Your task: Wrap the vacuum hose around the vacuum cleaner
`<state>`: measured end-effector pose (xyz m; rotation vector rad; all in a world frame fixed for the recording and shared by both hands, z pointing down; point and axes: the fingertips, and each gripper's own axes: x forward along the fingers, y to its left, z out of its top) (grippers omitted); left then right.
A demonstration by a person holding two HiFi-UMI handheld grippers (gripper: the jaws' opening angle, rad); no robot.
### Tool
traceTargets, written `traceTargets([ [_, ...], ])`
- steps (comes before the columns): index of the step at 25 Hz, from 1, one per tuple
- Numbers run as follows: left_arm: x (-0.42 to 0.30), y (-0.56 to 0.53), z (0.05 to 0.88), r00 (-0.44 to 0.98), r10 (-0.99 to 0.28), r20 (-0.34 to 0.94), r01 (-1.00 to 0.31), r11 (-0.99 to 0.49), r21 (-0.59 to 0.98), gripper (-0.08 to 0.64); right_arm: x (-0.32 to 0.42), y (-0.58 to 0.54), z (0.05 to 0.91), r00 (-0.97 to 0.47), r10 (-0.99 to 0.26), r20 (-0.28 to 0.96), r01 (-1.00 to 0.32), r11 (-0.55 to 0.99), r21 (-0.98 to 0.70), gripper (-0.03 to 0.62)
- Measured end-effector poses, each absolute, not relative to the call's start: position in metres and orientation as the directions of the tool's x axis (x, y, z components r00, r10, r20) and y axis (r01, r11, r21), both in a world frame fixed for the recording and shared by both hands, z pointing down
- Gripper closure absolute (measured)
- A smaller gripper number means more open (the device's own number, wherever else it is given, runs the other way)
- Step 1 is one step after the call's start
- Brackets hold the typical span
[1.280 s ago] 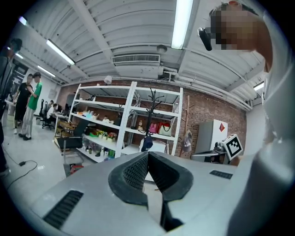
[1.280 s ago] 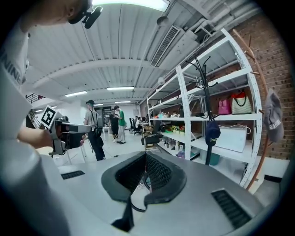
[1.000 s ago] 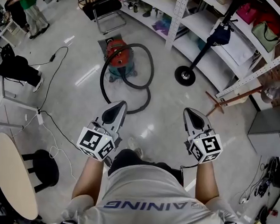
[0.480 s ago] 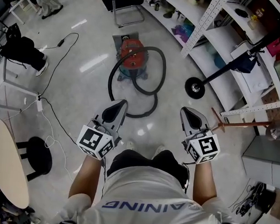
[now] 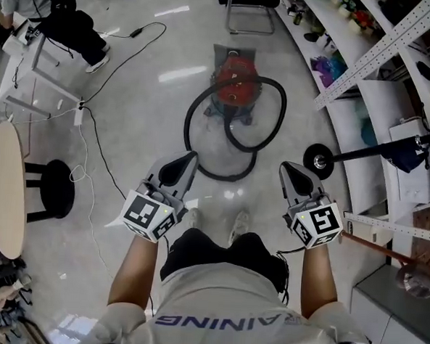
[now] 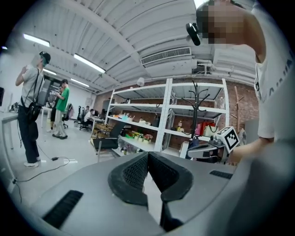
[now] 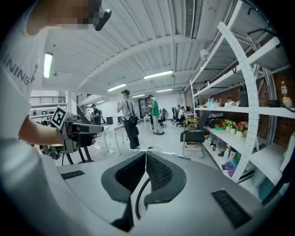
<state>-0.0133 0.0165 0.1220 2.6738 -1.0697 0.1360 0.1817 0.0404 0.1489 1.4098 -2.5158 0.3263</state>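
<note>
Beige and round, a tabletop (image 5: 2, 191) sits at the left edge with a black round stool (image 5: 50, 188) beside it, both well apart from the job. The left gripper (image 5: 181, 160) is clenched on nothing, held by the person's waist, probably just carried toward the work. Farther off, the red canister vacuum cleaner (image 5: 235, 87) stands on the floor, its black flexible hose (image 5: 222, 177) sprawled in 2 loose loops on its near side, not yet wrapped. The right gripper (image 5: 293, 171) is likewise clenched empty.
</note>
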Motion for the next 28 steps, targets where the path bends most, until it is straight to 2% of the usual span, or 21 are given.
traceTargets([
  [8, -0.004, 0.009, 0.197, 0.686, -0.696, 0.213, -0.728, -0.649, 0.221, 0.543, 0.192, 0.014, 0.221, -0.547, -0.763, 0.344, -0.829, 0.549, -0.101, 0.581],
  [16, -0.024, 0.004, 0.337, 0.69, -0.673, 0.266, -0.724, -0.649, 0.233, 0.543, 0.16, 0.004, 0.371, -0.584, -0.706, 0.402, -0.801, 0.582, -0.14, 0.581],
  [22, -0.036, -0.009, 0.448, 0.676, -0.668, 0.31, -0.736, -0.633, 0.241, 0.543, 0.158, -0.016, 0.481, -0.577, -0.699, 0.423, -0.796, 0.597, -0.1, 0.581],
  [28, -0.05, -0.023, 0.559, 0.677, -0.662, 0.322, -0.735, -0.634, 0.242, 0.543, 0.149, -0.023, 0.598, -0.61, -0.637, 0.472, -0.749, 0.658, -0.079, 0.58],
])
